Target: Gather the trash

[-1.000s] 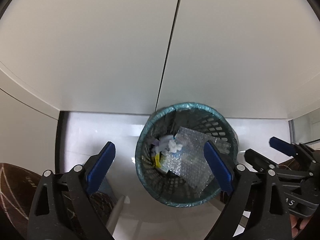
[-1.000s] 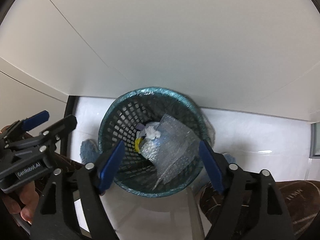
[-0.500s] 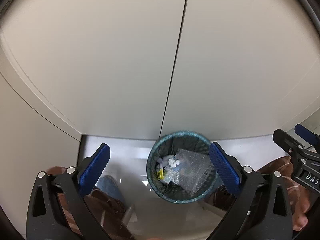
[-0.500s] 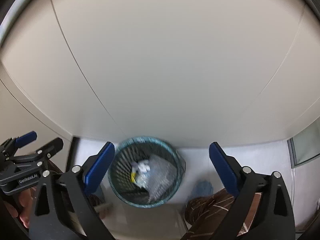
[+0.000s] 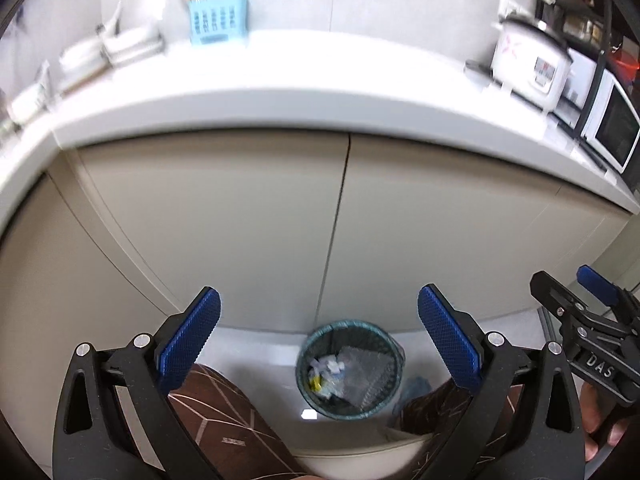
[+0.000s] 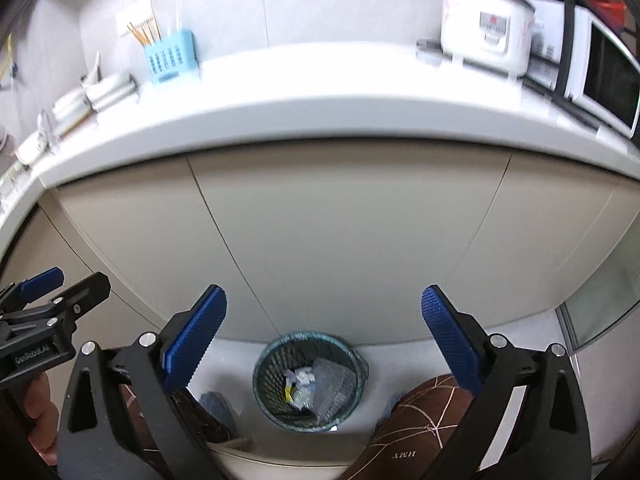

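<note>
A teal mesh waste basket (image 5: 387,338) stands on the floor far below, against the cabinet doors; it also shows in the right wrist view (image 6: 267,368). Inside lie bubble wrap (image 5: 366,376), white paper scraps (image 5: 328,366) and a yellow bit (image 5: 316,382). My left gripper (image 5: 318,336) is open and empty, high above the basket. My right gripper (image 6: 322,338) is open and empty too, at the same height. Each gripper shows at the edge of the other's view.
A white countertop (image 5: 280,76) carries a blue utensil holder (image 5: 218,18), stacked dishes (image 5: 120,46), a rice cooker (image 6: 486,28) and a microwave (image 6: 600,76). Beige cabinet doors (image 5: 240,220) are shut below. The person's brown-trousered legs (image 6: 416,432) flank the basket.
Both grippers have risen far from the basket, which now looks small; the countertop and its appliances have come into view. Both stayed open and empty.
</note>
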`<state>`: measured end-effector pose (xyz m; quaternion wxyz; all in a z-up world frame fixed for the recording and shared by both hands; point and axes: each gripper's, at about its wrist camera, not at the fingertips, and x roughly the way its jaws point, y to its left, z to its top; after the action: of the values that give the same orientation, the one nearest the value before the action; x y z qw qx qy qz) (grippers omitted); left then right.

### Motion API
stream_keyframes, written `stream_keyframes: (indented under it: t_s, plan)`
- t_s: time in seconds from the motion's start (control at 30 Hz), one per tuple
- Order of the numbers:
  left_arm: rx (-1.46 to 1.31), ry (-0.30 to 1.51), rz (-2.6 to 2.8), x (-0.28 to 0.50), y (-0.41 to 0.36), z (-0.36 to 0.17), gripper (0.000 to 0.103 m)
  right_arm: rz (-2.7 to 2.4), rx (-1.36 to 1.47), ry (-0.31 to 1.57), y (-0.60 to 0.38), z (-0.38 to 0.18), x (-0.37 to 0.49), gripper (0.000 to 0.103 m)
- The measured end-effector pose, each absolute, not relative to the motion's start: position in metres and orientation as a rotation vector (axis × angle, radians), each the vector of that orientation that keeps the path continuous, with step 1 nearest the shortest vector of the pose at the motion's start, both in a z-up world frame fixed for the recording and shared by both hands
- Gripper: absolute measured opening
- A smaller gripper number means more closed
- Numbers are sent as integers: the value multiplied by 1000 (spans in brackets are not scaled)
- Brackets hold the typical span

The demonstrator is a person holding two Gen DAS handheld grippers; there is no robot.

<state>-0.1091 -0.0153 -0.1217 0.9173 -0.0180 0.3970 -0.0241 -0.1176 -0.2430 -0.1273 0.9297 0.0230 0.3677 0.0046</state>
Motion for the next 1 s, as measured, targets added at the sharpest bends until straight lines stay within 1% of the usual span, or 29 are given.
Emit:
stream_keyframes:
  t_s: [0.17,0.27,0.43,0.63,1.0]
  plan:
    - [-14,769,-38,-124,-23,-81,97,6,27,666,-236,-86,-136,94]
    - [2,748,-38,-130,-26,-67,97,-9,11,626,-233,-61,-148,94]
    - [3,723,-31,-140,-25,-44,97,-32,15,596,-232,-36,-160,94]
    - [11,723,-34,-144,-26,-38,97,-38,20,593,-234,-27,-166,94]
    - [-4,733,-59,-145,-28,-42,97,-28,22,599,-232,-28,-163,94]
